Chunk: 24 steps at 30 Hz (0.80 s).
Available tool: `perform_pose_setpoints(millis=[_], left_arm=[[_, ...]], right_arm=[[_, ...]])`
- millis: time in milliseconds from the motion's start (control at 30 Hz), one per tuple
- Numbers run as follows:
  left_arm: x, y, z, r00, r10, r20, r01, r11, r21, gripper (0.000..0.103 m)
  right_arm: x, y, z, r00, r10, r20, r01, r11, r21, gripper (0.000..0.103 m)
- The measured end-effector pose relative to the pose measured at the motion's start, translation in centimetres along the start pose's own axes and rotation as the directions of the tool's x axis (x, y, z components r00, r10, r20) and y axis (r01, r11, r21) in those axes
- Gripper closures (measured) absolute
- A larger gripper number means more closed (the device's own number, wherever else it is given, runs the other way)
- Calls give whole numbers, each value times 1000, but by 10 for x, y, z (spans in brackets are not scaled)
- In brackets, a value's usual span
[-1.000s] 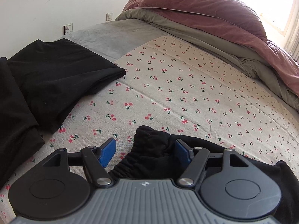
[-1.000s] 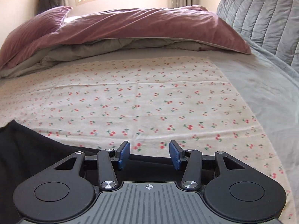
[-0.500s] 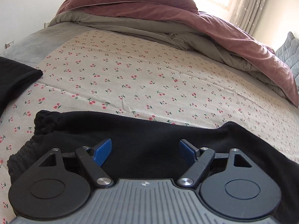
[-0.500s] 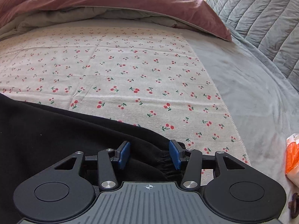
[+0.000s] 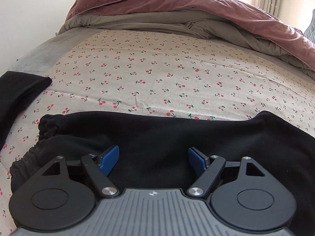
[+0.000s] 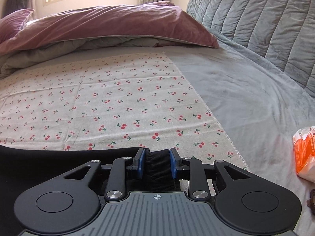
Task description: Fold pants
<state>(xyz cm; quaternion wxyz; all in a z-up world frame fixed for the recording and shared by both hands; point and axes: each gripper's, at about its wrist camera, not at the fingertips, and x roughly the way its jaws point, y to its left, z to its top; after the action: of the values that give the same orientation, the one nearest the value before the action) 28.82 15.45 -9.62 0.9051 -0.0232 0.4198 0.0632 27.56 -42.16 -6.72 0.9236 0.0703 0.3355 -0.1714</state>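
Black pants [image 5: 157, 133] lie across the near part of the cherry-print cloth [image 5: 157, 78], with a gathered elastic end at the left [image 5: 45, 125]. My left gripper [image 5: 153, 157] is open, its blue pads spread wide over the flat black fabric. In the right wrist view my right gripper [image 6: 156, 163] is shut on the pants' bunched elastic end [image 6: 157, 165], pinched between both blue pads. The rest of the pants [image 6: 49, 163] stretch off to the left.
A second black garment [image 5: 17, 92] lies at the left of the cloth. A pink and grey duvet [image 5: 177, 9] is piled at the far side. A grey quilted blanket [image 6: 256, 19] is at the right, and an orange packet [image 6: 305, 151] lies on the grey sheet.
My right gripper has closed on the pants' elastic end, which was between open pads before. The left gripper has stayed open over the pants and its view has shifted slightly.
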Motion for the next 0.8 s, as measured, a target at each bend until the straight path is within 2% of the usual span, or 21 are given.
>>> perform_pose_setpoints(millis=[67,133,167,200,233,333,400,467,533,633,667,733,767,800], left_arm=[[0,-1,-1,1000,0,1,0,1000,12,23],[-2,1,0,1000,-8,2,8,1000,4,23],[-3,2,0,1000,-13,5,13,1000,-6,23],[-5,4,1,1000,-19,11,19,1000,-17,23],[-6,6,2,1000,-25,17,26,999,-28,23],[-14,11,3,998,-45,51,48,997,-65,23],[-18,13,4,996,-51,68,57,995,-77,23],[-22,14,3,995,-59,78,65,994,-85,23],[-24,17,1,995,-73,75,80,992,-97,23],[-27,28,-1,992,-99,78,108,987,-122,23],[-27,32,-2,991,-105,78,115,984,-134,24],[-32,39,-3,991,-87,99,101,984,-150,23],[-38,45,-3,989,-85,121,103,983,-151,23],[-43,51,-2,987,-80,141,102,982,-158,23]], right_arm=[[18,7,-6,997,-27,-70,23,998,-57,76],[30,14,-11,994,-58,-87,49,994,-102,73],[30,16,-10,994,-71,-85,62,993,-103,66],[26,18,-7,993,-90,-73,82,992,-100,60],[20,20,-4,993,-107,-46,102,989,-103,59],[-16,33,8,990,-96,100,106,989,-100,55],[-34,46,13,990,-1,144,13,997,-77,50],[-39,68,12,984,133,122,-121,987,-104,50],[-38,98,5,968,238,76,-223,961,-162,50],[-42,148,-8,937,348,23,-330,906,-267,50],[-44,165,-14,923,384,-5,-368,881,-297,50],[-40,200,-30,894,433,-119,-446,830,-335,50],[-34,213,-39,884,431,-184,-468,811,-350,51],[-29,227,-50,883,411,-226,-468,797,-381,49]])
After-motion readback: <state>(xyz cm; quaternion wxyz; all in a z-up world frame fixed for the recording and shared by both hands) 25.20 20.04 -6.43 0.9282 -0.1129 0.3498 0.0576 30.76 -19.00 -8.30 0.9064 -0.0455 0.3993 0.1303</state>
